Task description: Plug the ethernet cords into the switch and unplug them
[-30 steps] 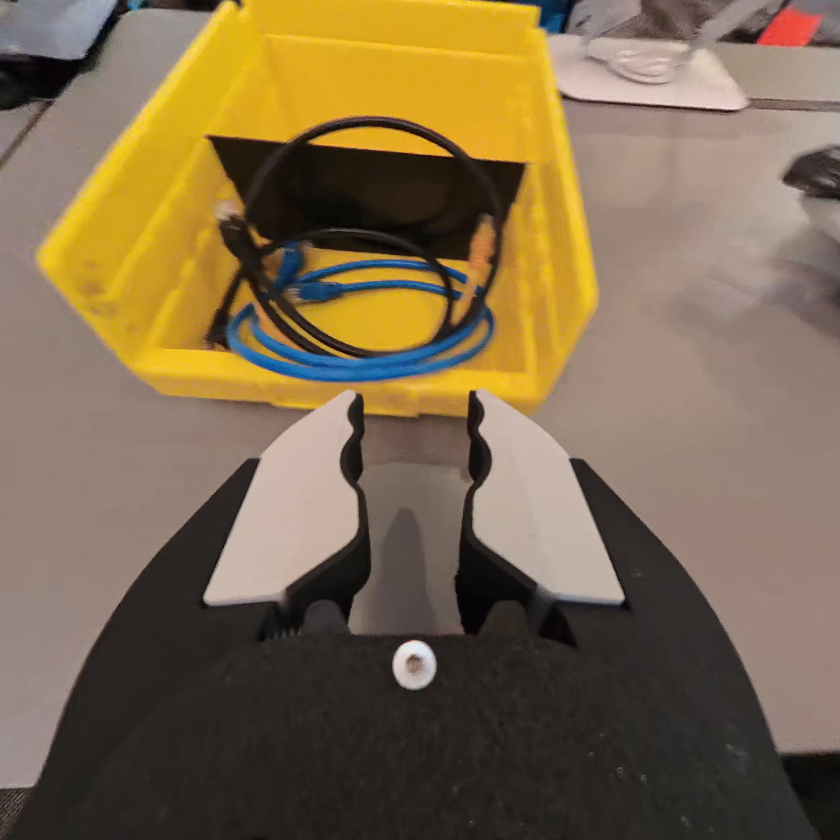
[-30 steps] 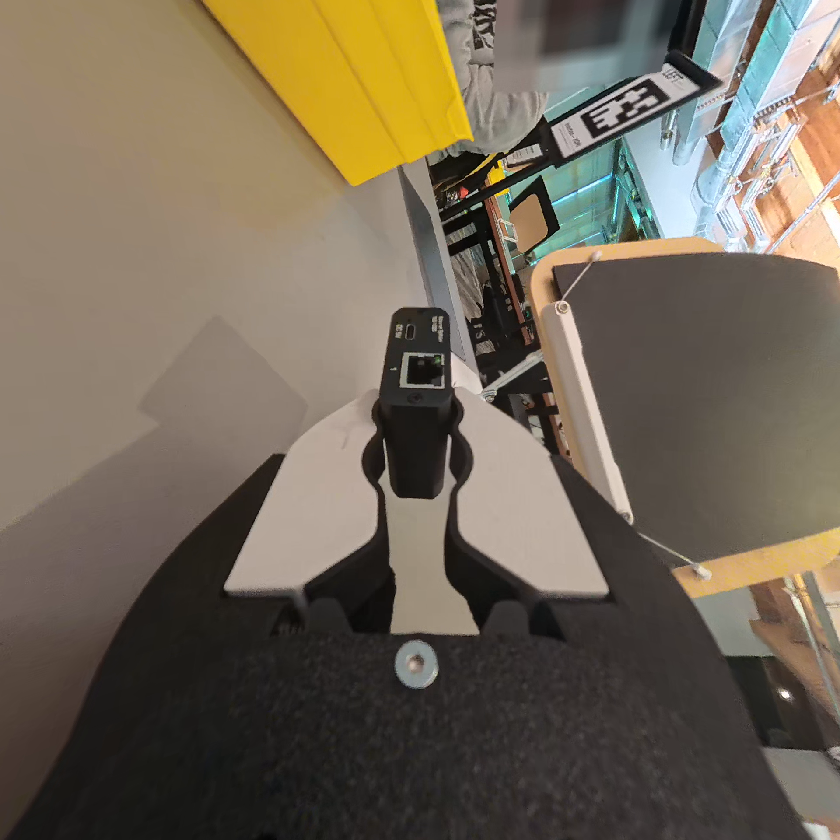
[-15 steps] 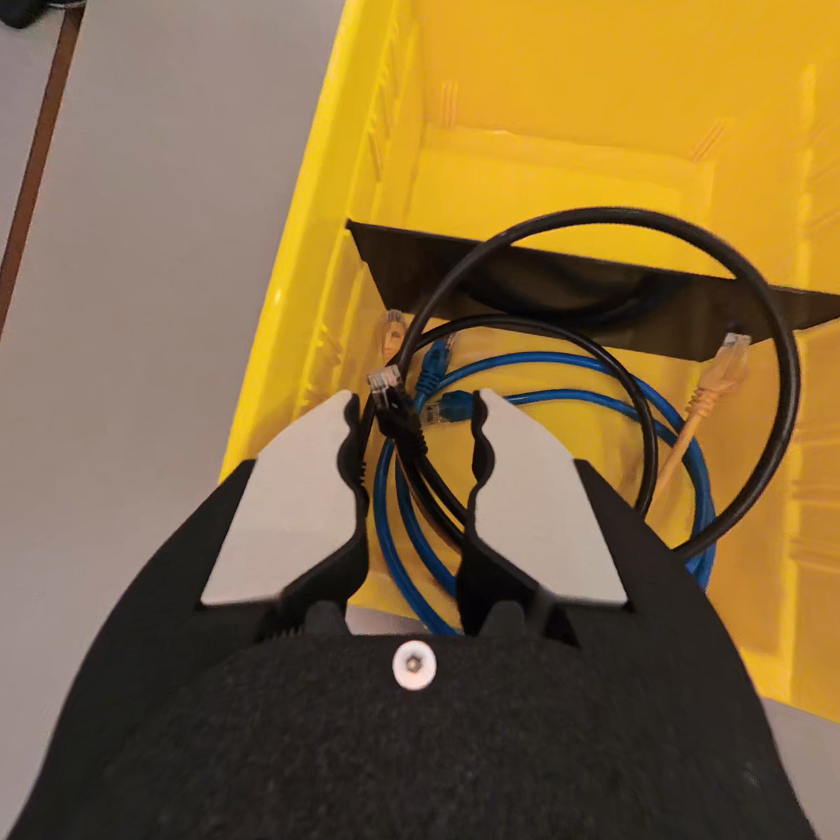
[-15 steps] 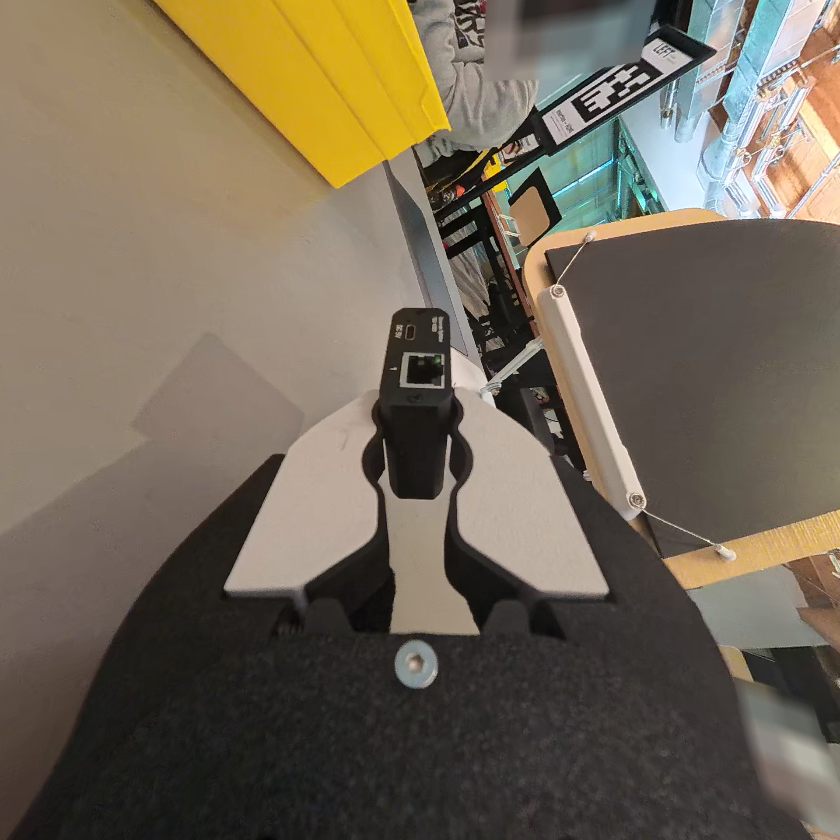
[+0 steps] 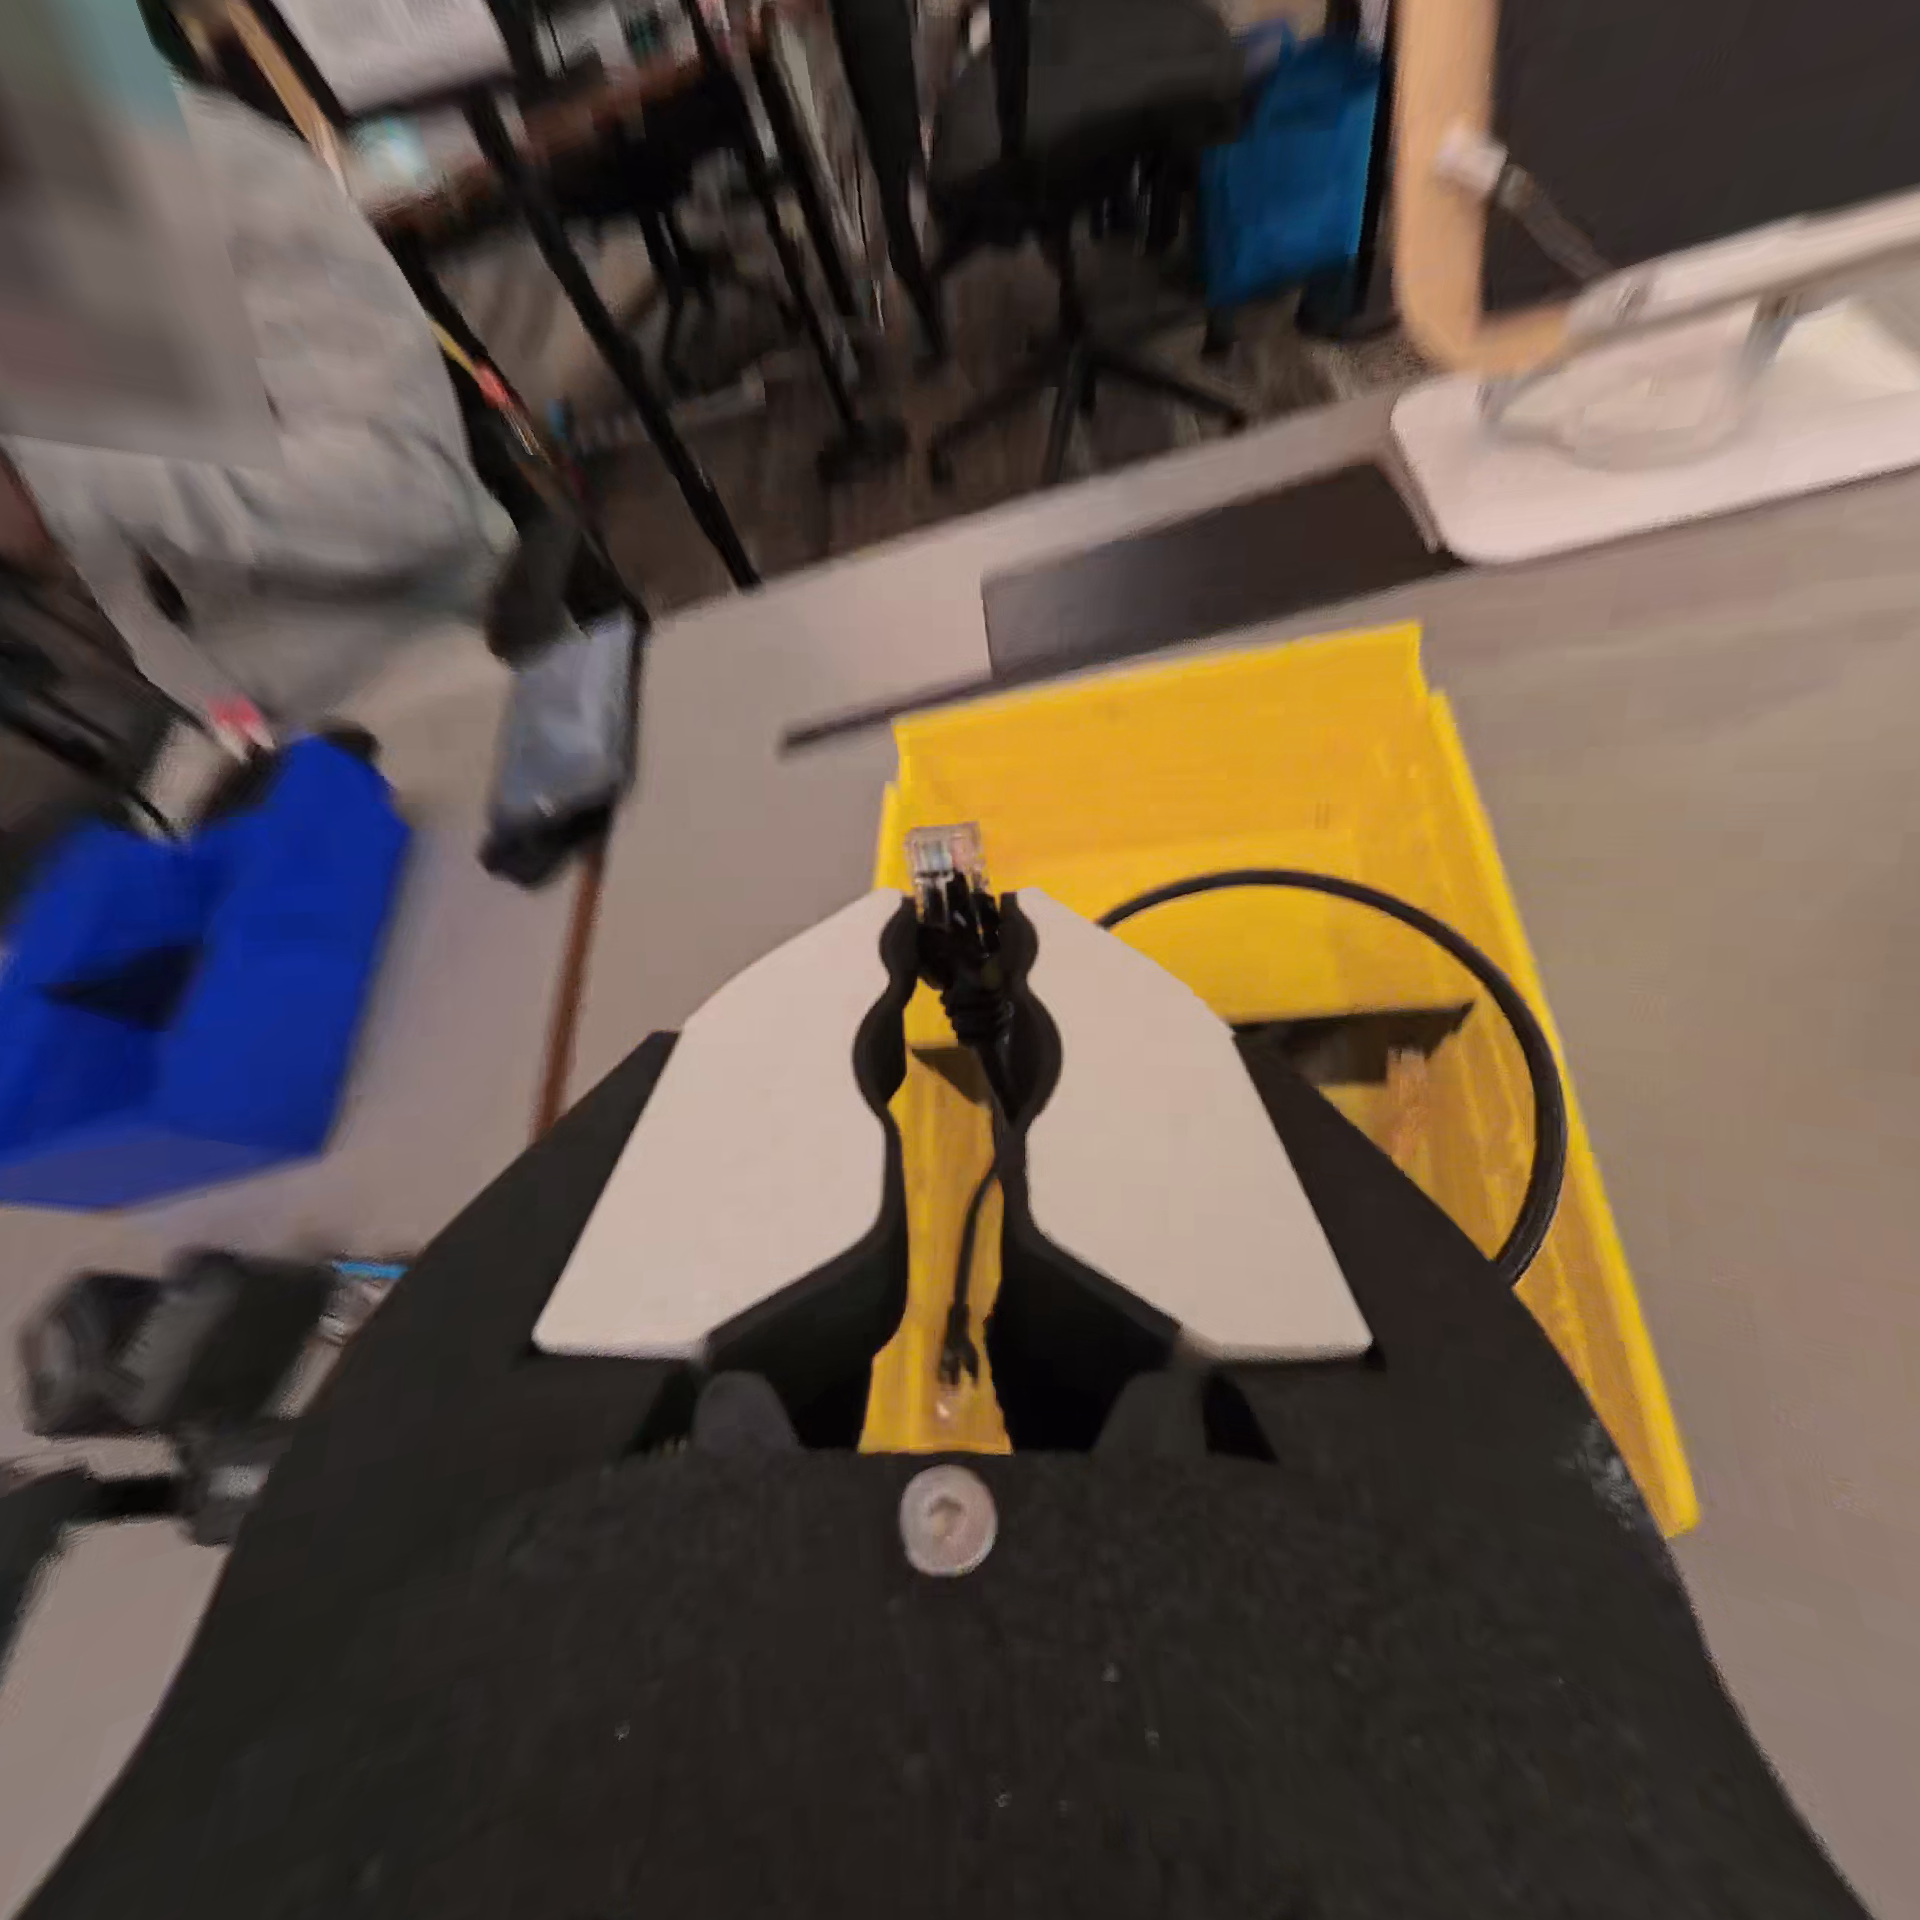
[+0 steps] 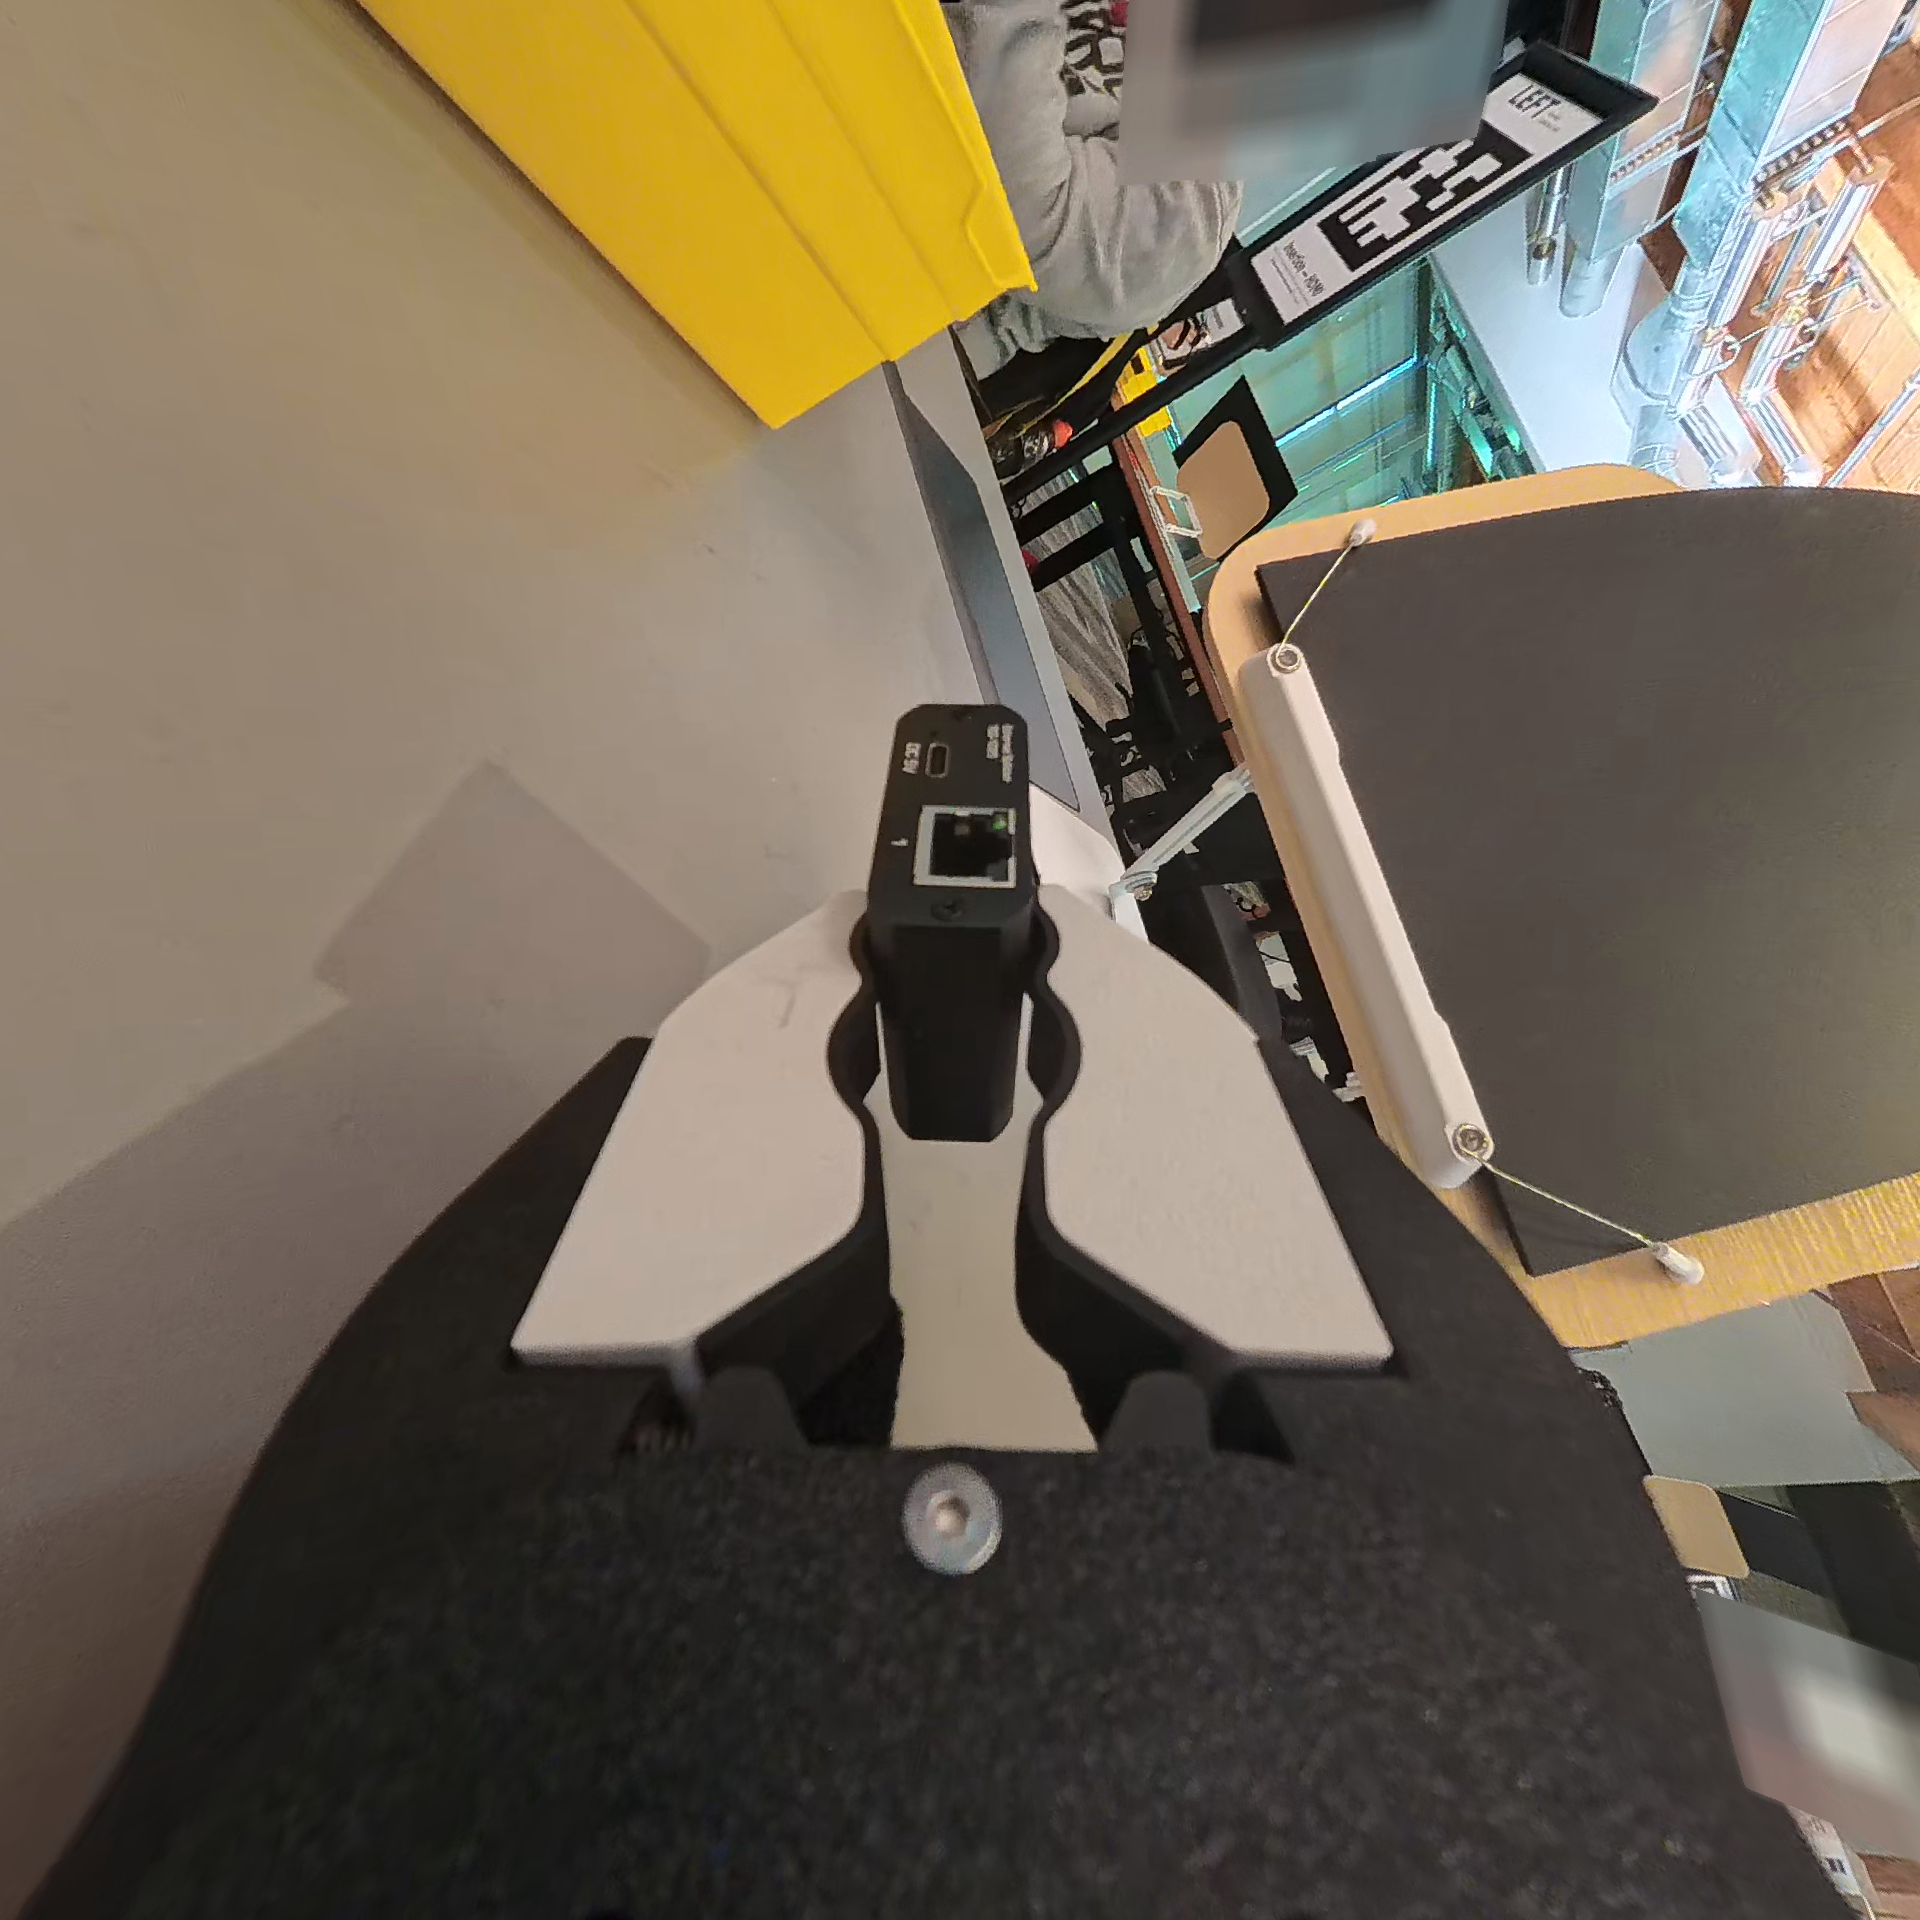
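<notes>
Lifted clear of the yellow bin (image 5: 1195, 769) since 0.5 s ago, the left gripper (image 5: 958, 914) now pinches the black ethernet cord (image 5: 966, 966) just behind its clear plug (image 5: 942, 854), which points forward above the grey table (image 5: 1683, 727); the cord loops back into the bin. The right gripper (image 6: 954, 935) clamps the black switch (image 6: 951, 894), 1 empty port (image 6: 966, 844) facing the camera, unchanged.

Bright indoor light, blurred background
</notes>
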